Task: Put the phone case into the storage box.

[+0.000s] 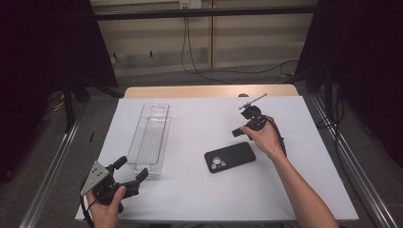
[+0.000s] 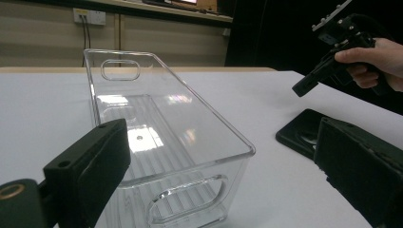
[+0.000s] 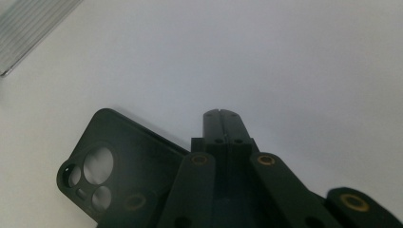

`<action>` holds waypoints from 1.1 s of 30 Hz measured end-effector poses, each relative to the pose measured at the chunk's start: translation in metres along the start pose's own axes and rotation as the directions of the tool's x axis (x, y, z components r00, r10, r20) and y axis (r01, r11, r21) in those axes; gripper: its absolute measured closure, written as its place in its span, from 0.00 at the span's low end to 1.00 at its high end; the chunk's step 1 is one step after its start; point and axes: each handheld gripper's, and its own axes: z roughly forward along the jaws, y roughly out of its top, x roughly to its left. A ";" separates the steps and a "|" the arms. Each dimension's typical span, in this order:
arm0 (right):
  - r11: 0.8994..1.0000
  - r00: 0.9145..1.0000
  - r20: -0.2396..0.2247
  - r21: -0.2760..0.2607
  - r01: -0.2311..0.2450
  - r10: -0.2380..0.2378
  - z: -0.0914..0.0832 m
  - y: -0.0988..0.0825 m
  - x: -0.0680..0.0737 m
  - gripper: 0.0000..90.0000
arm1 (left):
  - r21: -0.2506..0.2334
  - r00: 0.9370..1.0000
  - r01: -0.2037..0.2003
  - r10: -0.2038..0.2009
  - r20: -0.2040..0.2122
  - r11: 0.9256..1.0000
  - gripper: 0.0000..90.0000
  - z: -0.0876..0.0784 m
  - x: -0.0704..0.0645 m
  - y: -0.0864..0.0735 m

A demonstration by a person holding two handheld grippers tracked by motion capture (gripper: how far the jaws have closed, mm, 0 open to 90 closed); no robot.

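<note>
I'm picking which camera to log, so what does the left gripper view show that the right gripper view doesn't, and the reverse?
The left gripper view alone gives the clear plastic bin whole, with its handle cutouts, between wide-open jaws, and the right gripper in a hand. The right gripper view alone gives its shut jaws and the camera cutouts of the case. Both share the black phone case and the white table.
</note>
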 end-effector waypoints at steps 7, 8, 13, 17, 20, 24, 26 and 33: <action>0.995 1.000 0.023 0.095 -0.012 0.009 0.012 -0.001 -0.003 1.00 | -0.003 1.000 0.004 -0.004 -0.001 1.000 0.05 -0.001 0.001 0.000; 0.995 1.000 0.023 0.095 -0.012 0.009 0.012 -0.001 -0.003 1.00 | -0.003 1.000 0.004 -0.004 -0.001 1.000 0.05 -0.001 0.001 0.000; 0.994 0.999 0.034 0.111 -0.013 0.010 0.014 -0.003 -0.005 1.00 | -0.001 1.000 0.000 0.000 0.004 1.000 0.05 0.000 0.000 0.000; 0.994 0.999 0.038 0.114 0.004 -0.009 0.016 -0.004 -0.005 1.00 | 0.000 1.000 0.003 -0.003 0.001 1.000 0.05 0.000 0.000 -0.001; 0.993 0.999 0.045 0.118 0.009 -0.014 0.017 -0.005 -0.006 1.00 | 0.000 1.000 0.001 -0.001 0.002 1.000 0.05 0.000 0.000 0.000; 0.992 0.999 0.051 0.126 0.007 -0.013 0.019 -0.009 -0.008 1.00 | -0.005 1.000 0.005 -0.005 -0.002 1.000 0.05 -0.001 0.000 0.000; 0.993 0.999 0.045 0.122 -0.001 -0.005 0.019 -0.010 -0.008 1.00 | -0.002 1.000 0.003 -0.003 -0.002 1.000 0.05 -0.001 0.001 0.000; 0.993 0.999 0.049 0.119 -0.004 -0.002 0.015 -0.016 -0.012 1.00 | -0.002 1.000 -0.002 0.002 -0.004 1.000 0.05 -0.002 0.002 0.000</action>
